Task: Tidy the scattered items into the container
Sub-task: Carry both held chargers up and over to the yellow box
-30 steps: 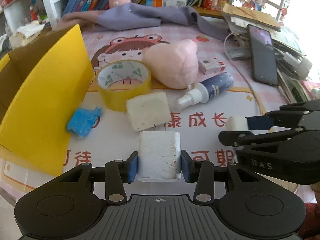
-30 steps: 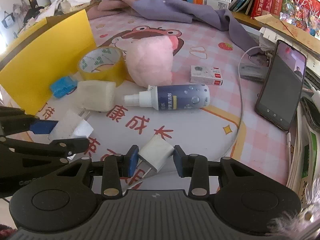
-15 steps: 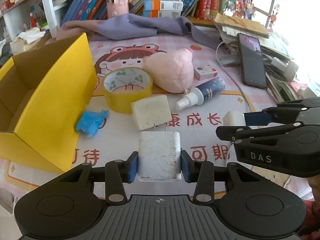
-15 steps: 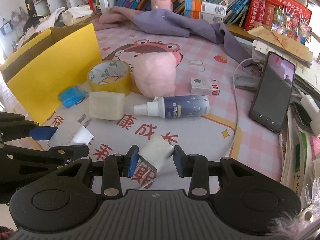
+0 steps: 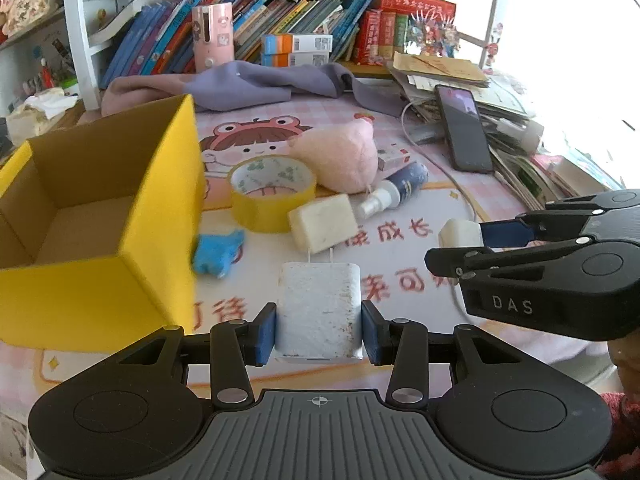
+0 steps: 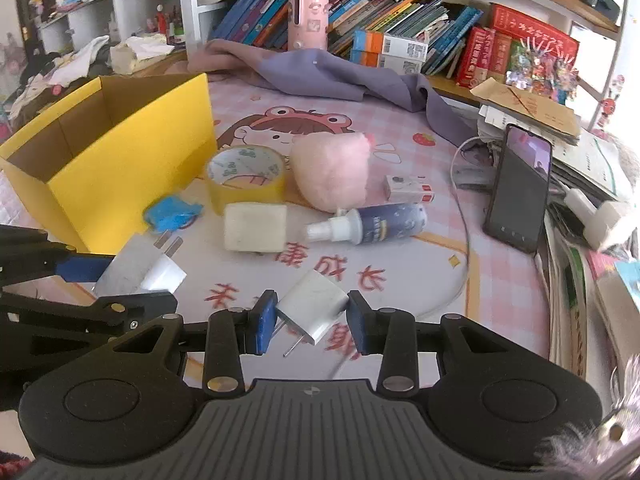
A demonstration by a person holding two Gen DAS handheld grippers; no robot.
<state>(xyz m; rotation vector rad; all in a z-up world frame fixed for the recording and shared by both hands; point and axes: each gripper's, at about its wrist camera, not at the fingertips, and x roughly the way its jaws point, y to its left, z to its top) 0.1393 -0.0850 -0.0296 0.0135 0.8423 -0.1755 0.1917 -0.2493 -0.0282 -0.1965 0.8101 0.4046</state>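
Each hand-held gripper, left [image 5: 319, 330] and right [image 6: 308, 322], grips 1 white charger; both have lifted toward the yellow box [image 5: 120, 216], ready for dropping.

The yellow box [image 5: 96, 292] is cardboard: matt yellow outside, raw brown paper inside. Just beside it, the tape roll [image 6: 246, 178] has a glossy, translucent yellow film. Next to the roll, the pink plush [image 6: 330, 172] looks soft and fuzzy, and the cream block [image 6: 255, 227] in front of the roll is matt and porous like sponge. Beyond the plush, the spray bottle [image 6: 370, 225] is smooth, shiny plastic. The large white charger [image 5: 318, 312] has scuffed, speckled matt plastic with metal prongs; the small white charger [image 6: 312, 310] is smoother. Behind the box, the purple cloth [image 5: 256, 84] lies limp and matt. The phone [image 6: 520, 188] screen is glossy glass.
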